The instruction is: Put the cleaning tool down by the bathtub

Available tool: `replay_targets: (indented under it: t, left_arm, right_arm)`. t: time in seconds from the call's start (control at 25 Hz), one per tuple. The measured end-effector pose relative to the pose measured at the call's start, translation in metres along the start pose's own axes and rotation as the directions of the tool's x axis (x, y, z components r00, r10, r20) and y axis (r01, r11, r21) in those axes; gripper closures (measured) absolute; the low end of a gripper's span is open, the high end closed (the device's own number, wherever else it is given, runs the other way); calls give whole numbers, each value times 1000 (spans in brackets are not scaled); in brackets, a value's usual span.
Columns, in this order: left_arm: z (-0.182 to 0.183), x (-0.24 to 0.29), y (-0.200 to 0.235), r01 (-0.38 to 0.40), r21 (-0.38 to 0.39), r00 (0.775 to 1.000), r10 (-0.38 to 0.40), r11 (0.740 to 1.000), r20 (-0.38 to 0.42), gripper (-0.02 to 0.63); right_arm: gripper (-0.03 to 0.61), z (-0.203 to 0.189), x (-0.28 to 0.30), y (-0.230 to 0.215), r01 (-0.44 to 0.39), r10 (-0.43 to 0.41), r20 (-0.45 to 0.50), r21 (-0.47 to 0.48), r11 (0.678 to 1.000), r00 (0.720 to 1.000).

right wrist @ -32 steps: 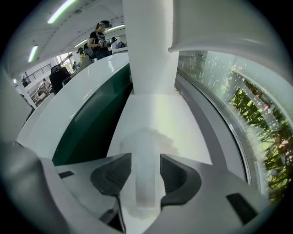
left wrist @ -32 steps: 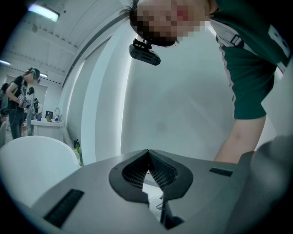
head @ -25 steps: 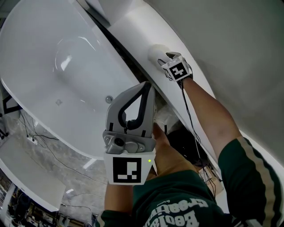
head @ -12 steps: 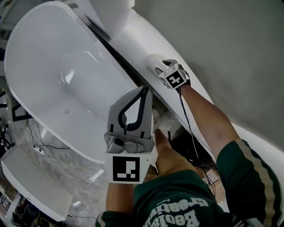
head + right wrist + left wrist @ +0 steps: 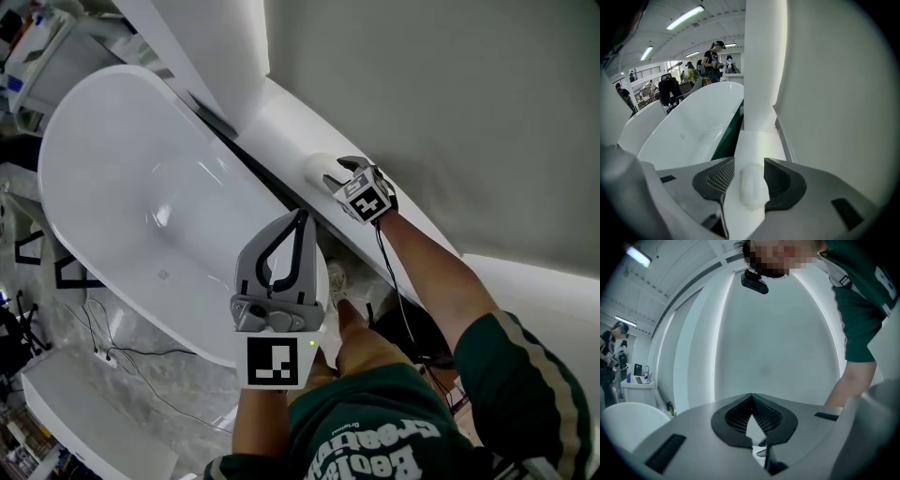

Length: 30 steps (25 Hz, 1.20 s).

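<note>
The white fluffy cleaning pad (image 5: 751,185), likely light and squashy and best pinched mid-body, lies on the white ledge (image 5: 757,143) at the white oval bathtub's (image 5: 141,187) three o'clock, between the right gripper's (image 5: 330,176) parted jaws; the left gripper's (image 5: 301,216) jaws are closed and empty.

A plain grey wall (image 5: 450,103) fills the upper right of the head view. A white ledge (image 5: 281,117) runs along its foot, and a white column (image 5: 764,61) rises at the ledge's far end. A white bathtub (image 5: 131,187) stands just beside the ledge on a grey marbled floor (image 5: 178,394), where thin black cables (image 5: 112,359) trail. Overhead, long strip lights (image 5: 685,17) glow on a white ceiling (image 5: 717,28). People (image 5: 714,58) stand far off in a large open hall.
</note>
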State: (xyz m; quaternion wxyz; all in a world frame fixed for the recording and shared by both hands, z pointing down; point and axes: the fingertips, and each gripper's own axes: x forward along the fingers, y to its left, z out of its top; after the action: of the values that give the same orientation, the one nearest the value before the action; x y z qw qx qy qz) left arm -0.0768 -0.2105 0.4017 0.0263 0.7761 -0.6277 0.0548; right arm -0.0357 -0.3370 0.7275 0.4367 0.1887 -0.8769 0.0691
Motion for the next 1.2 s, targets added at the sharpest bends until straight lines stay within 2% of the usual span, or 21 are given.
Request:
replay_targets:
  t: [0.2, 0.48, 0.6, 0.72, 0.88, 1.2]
  left_arm:
    - [23, -15, -2, 17, 46, 1000, -17, 999, -10, 611]
    - [61, -43, -3, 19, 42, 1000, -19, 999, 1, 611]
    - [79, -56, -7, 35, 53, 999, -37, 998, 25, 611]
    - [89, -69, -11, 53, 61, 998, -54, 997, 17, 611]
    - [110, -85, -15, 69, 58, 996, -72, 996, 45, 611]
    - [143, -110, -44, 126, 86, 985, -135, 988, 110, 611]
  right_arm:
    - [374, 38, -50, 0, 36, -33, 103, -28, 999, 994]
    - [381, 82, -136, 14, 89, -77, 237, -38, 995, 968]
    - [425, 106, -176, 27, 112, -94, 308, -41, 993, 947]
    - [425, 128, -217, 38, 130, -110, 384, -24, 991, 917]
    - [446, 153, -275, 59, 156, -127, 479, -22, 987, 869]
    - [463, 176, -398, 103, 224, -177, 654, 11, 974, 736]
